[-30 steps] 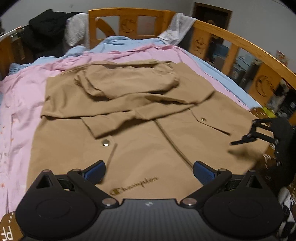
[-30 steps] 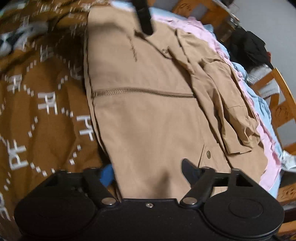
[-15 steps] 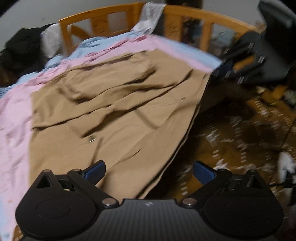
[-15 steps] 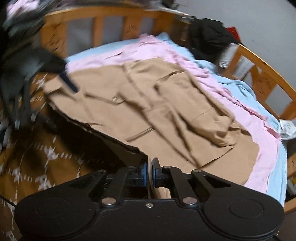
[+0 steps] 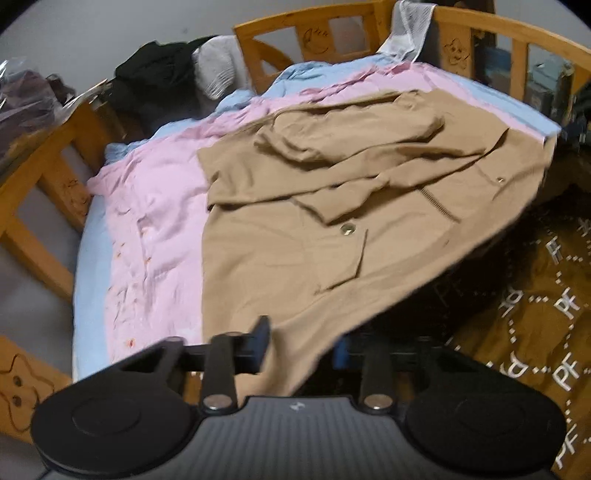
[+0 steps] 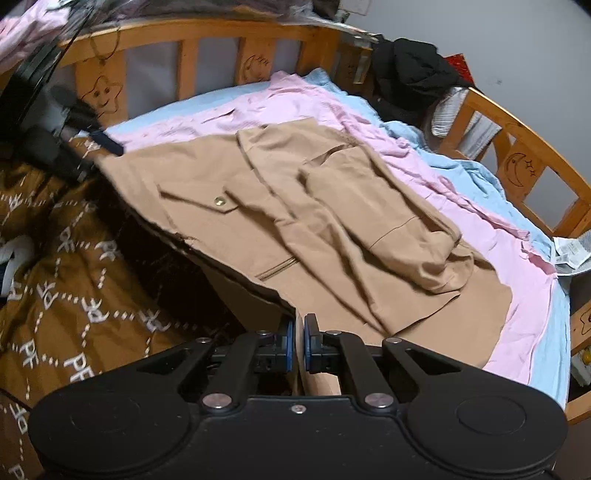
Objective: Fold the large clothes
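Note:
A tan jacket [image 5: 295, 229] lies spread on a pink sheet [image 5: 155, 221] on the bed, its sleeves folded across the chest. My left gripper [image 5: 299, 350] is at the hem corner. Its jaws are closing with the hem fabric loosely between them, and cloth covers most of the right finger. In the right wrist view the jacket [image 6: 332, 221] runs away from my right gripper [image 6: 299, 339], which is shut on the hem's other corner. The hem edge between the two corners hangs raised over a dark shadow. The left gripper [image 6: 107, 142] shows blurred at the far corner.
A brown blanket [image 6: 74, 258] with white "PF" marks lies under the raised hem. A wooden bed rail [image 5: 332, 22] curves around the bed, with black clothes [image 5: 159, 74] and a grey garment [image 5: 410, 22] draped on it. A light blue sheet [image 6: 461, 173] lies under the pink one.
My right gripper shut on the hem and rose, lifting the jacket's edge off the brown blanket. My left gripper swung to the other hem corner and its wide jaws narrowed around the cloth.

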Demonstrator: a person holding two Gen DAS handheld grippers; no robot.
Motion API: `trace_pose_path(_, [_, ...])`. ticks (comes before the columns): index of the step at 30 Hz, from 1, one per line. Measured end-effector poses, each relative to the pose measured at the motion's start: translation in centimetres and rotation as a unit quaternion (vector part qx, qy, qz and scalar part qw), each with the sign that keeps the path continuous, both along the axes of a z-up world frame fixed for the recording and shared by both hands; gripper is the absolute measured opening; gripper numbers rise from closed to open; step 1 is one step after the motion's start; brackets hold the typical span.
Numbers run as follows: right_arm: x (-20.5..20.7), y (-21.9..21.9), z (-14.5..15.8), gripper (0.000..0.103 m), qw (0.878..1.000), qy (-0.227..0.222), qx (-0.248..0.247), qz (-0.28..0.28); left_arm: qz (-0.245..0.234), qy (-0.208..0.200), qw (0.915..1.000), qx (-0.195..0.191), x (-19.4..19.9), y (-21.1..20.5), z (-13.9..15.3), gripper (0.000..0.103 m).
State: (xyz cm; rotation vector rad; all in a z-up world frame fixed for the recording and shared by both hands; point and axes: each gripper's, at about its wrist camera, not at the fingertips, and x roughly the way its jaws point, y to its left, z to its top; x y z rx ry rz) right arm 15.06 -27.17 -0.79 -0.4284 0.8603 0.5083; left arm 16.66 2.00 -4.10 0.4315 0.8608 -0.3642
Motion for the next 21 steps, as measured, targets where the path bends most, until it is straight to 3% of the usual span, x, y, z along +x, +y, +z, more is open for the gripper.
trace_pose_path(1, [-0.4, 0.2, -0.3, 0.008, 1.0, 0.002, -0.004, 0.006, -0.007, 0.0, 1.0, -0.006, 0.1, 0.0, 0.2, 0.014])
trace_pose_path(2, [-0.9, 0.3, -0.7, 0.012, 1.0, 0.003, -0.01, 0.01, -0.009, 0.0, 0.9999, -0.012, 0.4, -0.1, 0.5, 0.013])
trace_pose_path(4, [-2.2, 0.6, -1.9, 0.036, 0.999, 0.007, -0.029, 0.021, -0.005, -0.003, 0.9996, -0.028, 1.1, -0.1, 1.1, 0.009])
trace_pose_path(6, [-3.6, 0.7, -3.4, 0.044, 0.998, 0.024, -0.046, 0.039, -0.003, -0.014, 0.9991, -0.041, 2.1, 0.1, 1.7, 0.008])
trace_pose_path(8, [-5.5, 0.9, -5.2, 0.045, 0.994, 0.029, -0.087, 0.061, -0.004, -0.025, 0.9985, -0.049, 2.8, -0.1, 2.3, 0.007])
trace_pose_path(11, [-8.1, 0.1, -7.2, 0.043, 0.984, -0.006, -0.163, 0.076, -0.014, -0.03, 0.9984, -0.047, 3.2, -0.2, 2.6, 0.007])
trace_pose_path(13, [-8.8, -1.0, -7.6, 0.024, 0.979, -0.026, -0.195, 0.062, -0.021, -0.023, 0.9987, -0.04, 3.0, -0.1, 2.5, 0.007])
trace_pose_path(14, [-8.9, -1.8, -7.4, 0.02, 0.979, -0.033, -0.197, 0.05, -0.023, -0.018, 0.9989, -0.038, 2.8, 0.0, 2.5, 0.007])
trace_pose_path(15, [-9.1, -2.5, -7.0, 0.008, 0.979, -0.041, -0.197, 0.039, -0.024, -0.012, 0.9989, -0.038, 2.6, 0.2, 2.6, 0.007])
trace_pose_path(16, [-9.2, -3.2, -6.5, 0.003, 0.98, -0.049, -0.192, 0.033, -0.022, -0.008, 0.9989, -0.041, 2.4, 0.4, 2.8, 0.006])
trace_pose_path(21, [-5.9, -4.8, -1.3, 0.002, 0.98, -0.119, -0.156, -0.026, 0.019, -0.037, 0.9959, -0.08, 4.4, 0.5, 6.0, 0.005])
